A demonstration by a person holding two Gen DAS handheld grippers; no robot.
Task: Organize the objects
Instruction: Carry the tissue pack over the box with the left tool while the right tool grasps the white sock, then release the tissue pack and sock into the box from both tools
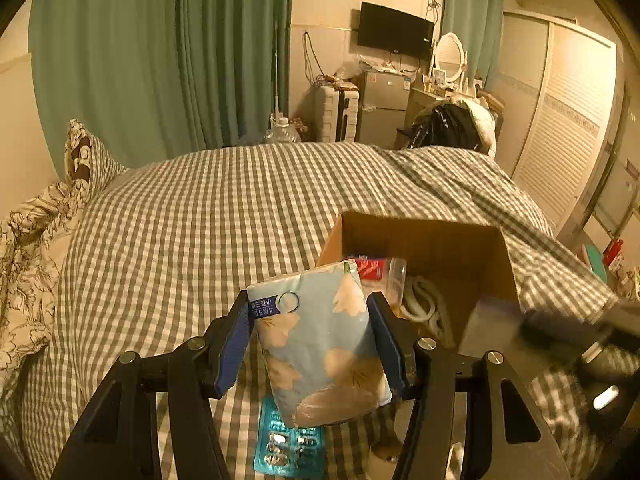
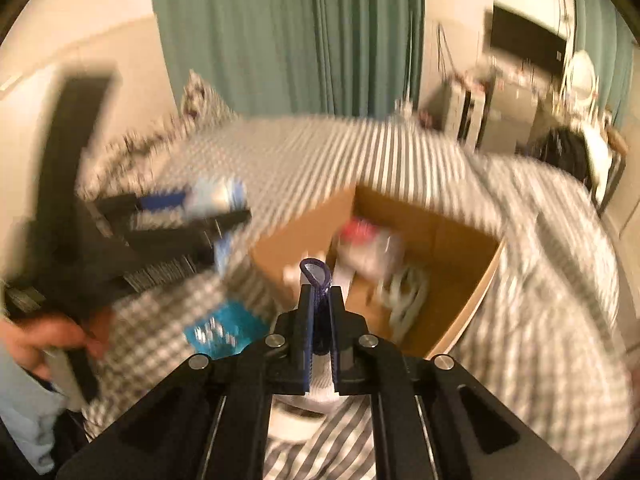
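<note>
Two grippers | left gripper (image 1: 310, 340) wide, clamping tissue pack (image 1: 320, 344) | right gripper (image 2: 319, 320) narrow, pinching purple loop (image 2: 316, 276)

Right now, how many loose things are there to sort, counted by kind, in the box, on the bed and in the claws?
Tissue pack, in the left claw: 1
Pill sheet, on the bed: 1
Purple loop item, in the right claw: 1
Red packet, in the box: 1
White cord, in the box: 1
Total: 5
</note>
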